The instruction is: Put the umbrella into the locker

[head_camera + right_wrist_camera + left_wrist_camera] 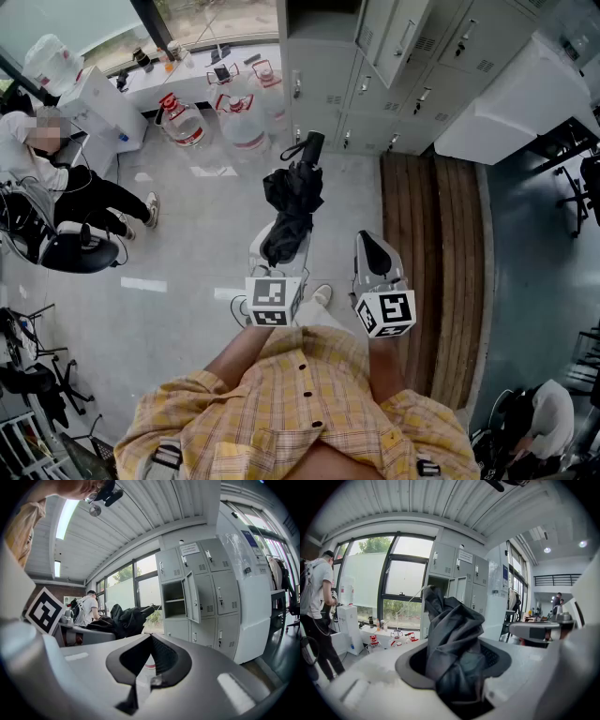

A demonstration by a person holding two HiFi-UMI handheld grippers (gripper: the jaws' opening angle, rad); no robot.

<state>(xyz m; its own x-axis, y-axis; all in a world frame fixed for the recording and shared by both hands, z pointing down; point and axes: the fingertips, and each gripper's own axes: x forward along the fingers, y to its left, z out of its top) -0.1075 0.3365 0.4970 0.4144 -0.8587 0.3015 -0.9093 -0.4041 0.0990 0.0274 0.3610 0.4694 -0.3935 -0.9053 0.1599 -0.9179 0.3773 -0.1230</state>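
A black folded umbrella (292, 208) sticks out ahead of my left gripper (281, 248), its handle (312, 145) toward the grey lockers (394, 84). In the left gripper view the dark fabric (452, 639) fills the space between the jaws of the left gripper (454, 656), which is shut on it. My right gripper (373, 246) is beside it, to the right, shut with nothing held; its tips meet in the right gripper view (150, 641). That view shows the umbrella (124, 619) to the left and an open locker (174, 599) with its door (193, 603) swung out.
Several water jugs (239, 117) stand on the floor left of the lockers, by a water dispenser (94, 103). A seated person (56, 183) is at far left, another person (548, 417) at lower right. A wooden strip (436, 253) runs right of me, below a white cabinet (511, 103).
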